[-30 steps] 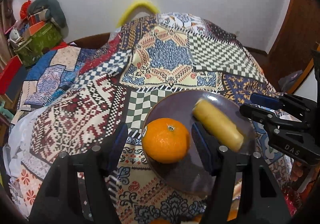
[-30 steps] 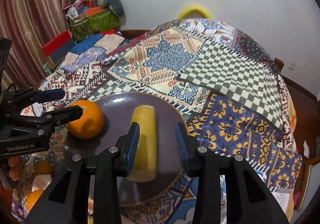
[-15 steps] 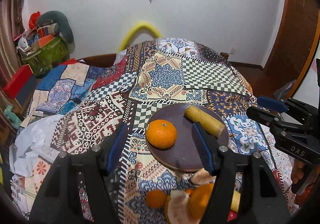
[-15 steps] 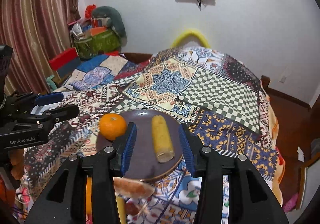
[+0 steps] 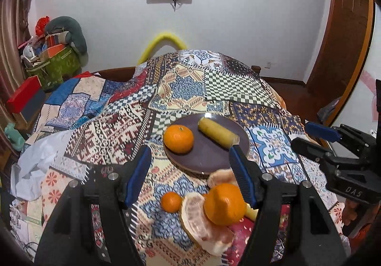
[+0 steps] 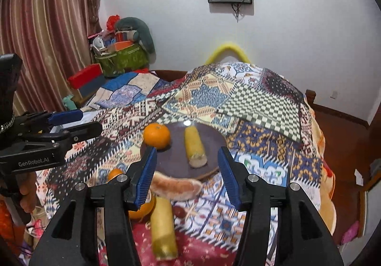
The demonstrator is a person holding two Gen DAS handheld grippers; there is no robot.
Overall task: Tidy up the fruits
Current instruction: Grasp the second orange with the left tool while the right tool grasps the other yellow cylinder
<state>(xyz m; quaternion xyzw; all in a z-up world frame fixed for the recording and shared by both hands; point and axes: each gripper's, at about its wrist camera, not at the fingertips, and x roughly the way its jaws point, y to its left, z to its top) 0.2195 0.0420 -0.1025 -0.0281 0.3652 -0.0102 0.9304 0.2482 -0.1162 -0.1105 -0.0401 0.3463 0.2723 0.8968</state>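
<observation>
A dark brown plate (image 5: 207,159) (image 6: 176,166) lies on the patchwork cloth and holds an orange (image 5: 178,138) (image 6: 156,135) and a yellow banana piece (image 5: 218,132) (image 6: 194,145). Nearer me lie a small orange (image 5: 171,201), a larger orange (image 5: 225,204), pomelo segments (image 5: 197,220) (image 6: 176,186) and a second banana piece (image 6: 163,228). My left gripper (image 5: 190,175) is open and empty, above and short of the plate. My right gripper (image 6: 187,175) is open and empty, above the loose fruit.
The patchwork cloth (image 5: 181,85) covers a round table that drops off at the right toward a wooden floor (image 6: 345,147). A cluttered green basket (image 5: 54,63) and a red box (image 5: 23,97) stand at the far left. White paper (image 5: 35,163) lies at the left edge.
Both grippers have pulled back and up from the plate, open and empty. The orange and banana piece stay on the plate, and the loose fruit near me has come into view.
</observation>
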